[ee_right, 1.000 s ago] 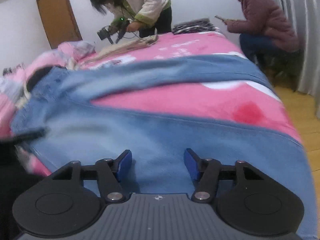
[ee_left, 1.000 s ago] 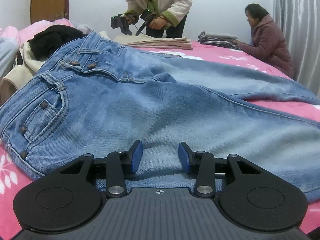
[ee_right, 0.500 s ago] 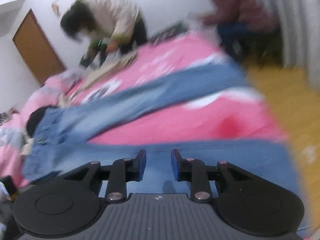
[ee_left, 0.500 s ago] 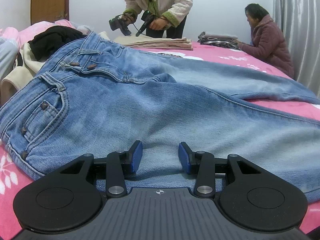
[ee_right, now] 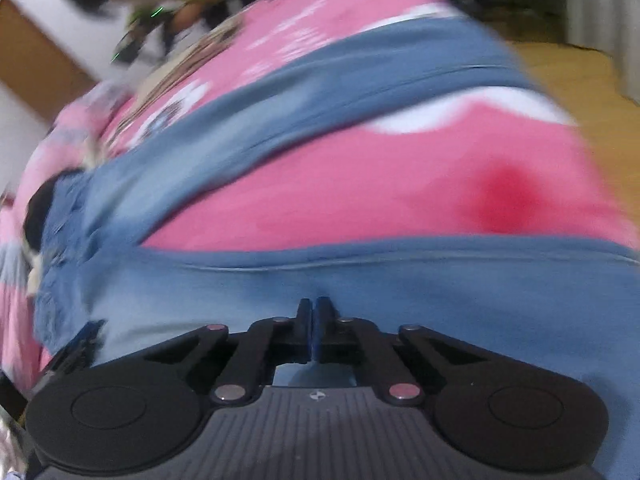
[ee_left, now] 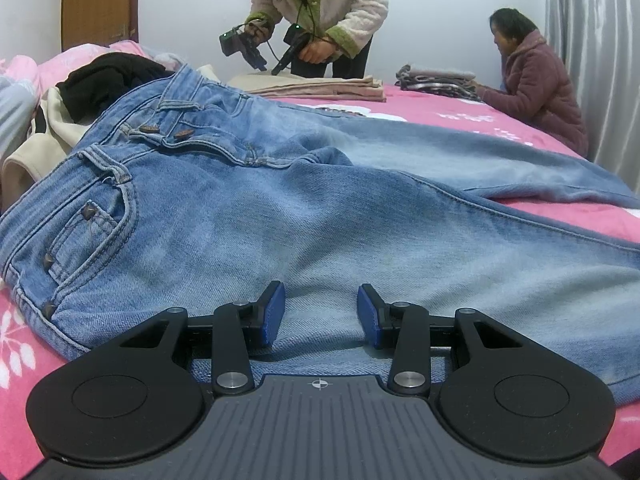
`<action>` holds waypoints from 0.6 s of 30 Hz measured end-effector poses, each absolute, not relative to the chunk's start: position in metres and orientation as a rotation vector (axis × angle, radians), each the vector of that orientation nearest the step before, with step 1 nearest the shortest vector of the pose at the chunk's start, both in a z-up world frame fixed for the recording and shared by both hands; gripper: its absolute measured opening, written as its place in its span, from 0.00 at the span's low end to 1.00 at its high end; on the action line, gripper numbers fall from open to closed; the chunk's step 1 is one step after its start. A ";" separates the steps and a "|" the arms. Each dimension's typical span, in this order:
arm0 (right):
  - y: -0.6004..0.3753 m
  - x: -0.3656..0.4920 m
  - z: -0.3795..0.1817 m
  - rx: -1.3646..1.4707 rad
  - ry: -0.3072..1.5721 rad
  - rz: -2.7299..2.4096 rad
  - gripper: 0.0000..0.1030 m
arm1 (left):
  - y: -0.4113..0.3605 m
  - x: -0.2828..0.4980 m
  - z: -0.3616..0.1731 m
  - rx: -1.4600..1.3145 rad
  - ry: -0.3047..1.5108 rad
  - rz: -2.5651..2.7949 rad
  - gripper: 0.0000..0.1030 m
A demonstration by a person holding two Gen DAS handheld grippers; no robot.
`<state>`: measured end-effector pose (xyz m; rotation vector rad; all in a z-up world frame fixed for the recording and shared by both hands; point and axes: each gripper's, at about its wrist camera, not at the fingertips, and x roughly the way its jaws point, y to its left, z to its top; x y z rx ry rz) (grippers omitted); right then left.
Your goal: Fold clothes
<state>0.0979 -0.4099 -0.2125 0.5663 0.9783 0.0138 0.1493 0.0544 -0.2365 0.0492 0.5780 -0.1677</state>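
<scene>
Light blue jeans [ee_left: 280,208] lie spread on the pink bed sheet [ee_left: 440,116], waistband at the left, legs running right. My left gripper [ee_left: 320,312] rests low over the near hip and thigh. Its blue pads [ee_left: 272,312] stand apart, with flat denim between them and no pinch. In the blurred, tilted right wrist view the near jeans leg [ee_right: 440,292] crosses the frame. My right gripper [ee_right: 314,308] is shut, and a small pucker of that leg's denim runs into its fingertips. The far leg [ee_right: 320,92] lies across the sheet [ee_right: 360,184] behind.
A black and cream clothes pile [ee_left: 100,76] sits by the waistband. Folded beige clothes [ee_left: 320,86] and a grey stack [ee_left: 436,80] lie at the far edge. One person [ee_left: 320,0] bends over holding grippers; another [ee_left: 536,84] sits at the right. Wood floor [ee_right: 580,80] lies past the bed.
My right gripper's jaws went from wide apart to fully together on the near leg, and its view rolled and shifted. The left gripper and the jeans under it stayed put.
</scene>
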 end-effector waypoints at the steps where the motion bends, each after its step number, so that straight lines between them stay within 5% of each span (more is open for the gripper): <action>1: -0.431 0.082 -0.214 0.601 0.969 -0.031 0.00 | 0.054 0.149 -0.236 0.049 0.578 -0.168 0.39; 5: -0.511 0.016 -0.216 0.752 0.935 -0.265 0.00 | 0.054 0.149 -0.236 0.047 0.579 -0.168 0.39; 7: -0.535 -0.010 -0.213 0.686 0.937 -0.434 0.19 | 0.054 0.148 -0.237 0.047 0.579 -0.167 0.39; 11: -0.566 -0.047 -0.207 0.808 0.862 -0.516 0.18 | 0.054 0.147 -0.237 0.048 0.579 -0.167 0.39; 18: -0.467 0.028 -0.184 0.590 0.847 -0.104 0.36 | 0.054 0.147 -0.236 0.051 0.580 -0.166 0.39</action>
